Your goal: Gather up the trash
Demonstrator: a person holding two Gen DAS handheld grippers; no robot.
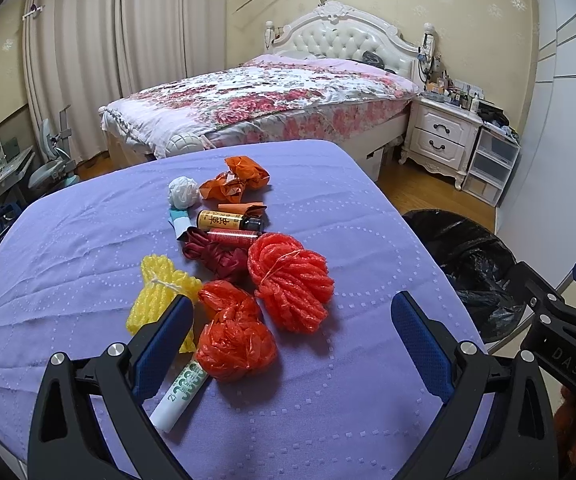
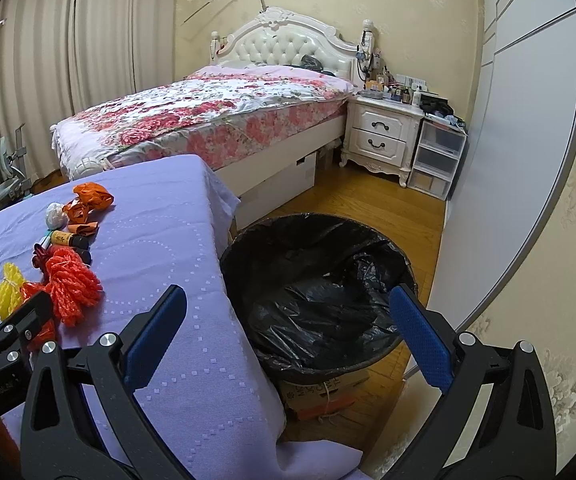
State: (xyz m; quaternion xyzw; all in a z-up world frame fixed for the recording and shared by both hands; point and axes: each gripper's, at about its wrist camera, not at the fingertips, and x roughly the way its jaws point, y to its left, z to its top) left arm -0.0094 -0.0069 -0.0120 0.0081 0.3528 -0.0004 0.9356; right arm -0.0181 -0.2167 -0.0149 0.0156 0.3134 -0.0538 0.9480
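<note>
Trash lies in a heap on the purple-covered table point(image 1: 328, 380): a crumpled red plastic bag point(image 1: 234, 332), a red foam net point(image 1: 290, 282), a yellow foam net point(image 1: 156, 300), a white tube point(image 1: 180, 396), a dark red ribbon point(image 1: 212, 258), small bottles point(image 1: 224, 221), orange wrappers point(image 1: 240, 180) and a white wad point(image 1: 184, 192). My left gripper point(image 1: 292, 332) is open above the near side of the heap, empty. My right gripper point(image 2: 288, 328) is open and empty over the table's right edge, beside the black-lined bin point(image 2: 316, 280). The red net point(image 2: 72, 288) shows at its left.
The bin point(image 1: 464, 264) stands on the wooden floor right of the table, on a cardboard box point(image 2: 320, 394). A flowered bed point(image 2: 208, 116), a white nightstand point(image 2: 384, 136) and plastic drawers point(image 2: 438, 160) are beyond. A wardrobe wall point(image 2: 508, 160) runs along the right.
</note>
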